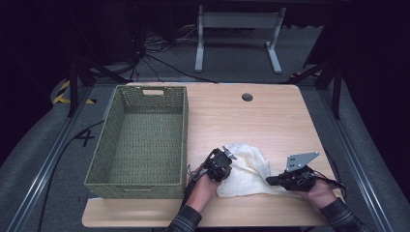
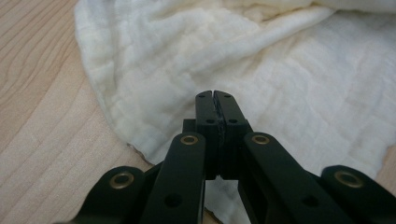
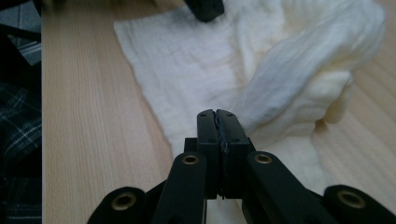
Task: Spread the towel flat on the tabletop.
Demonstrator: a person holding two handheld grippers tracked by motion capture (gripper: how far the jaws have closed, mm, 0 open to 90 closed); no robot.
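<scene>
The left hand-held gripper (image 2: pixel 215 95) and the right hand-held gripper (image 3: pixel 217 113) each have their jaws pressed together over the cream cloth (image 1: pixel 246 169), which lies crumpled on the table (image 1: pixel 270 116) between them. Whether fabric is pinched is unclear; a thin hold could slip when lifted toward the wicker basket (image 1: pixel 140 140) left of them.
</scene>
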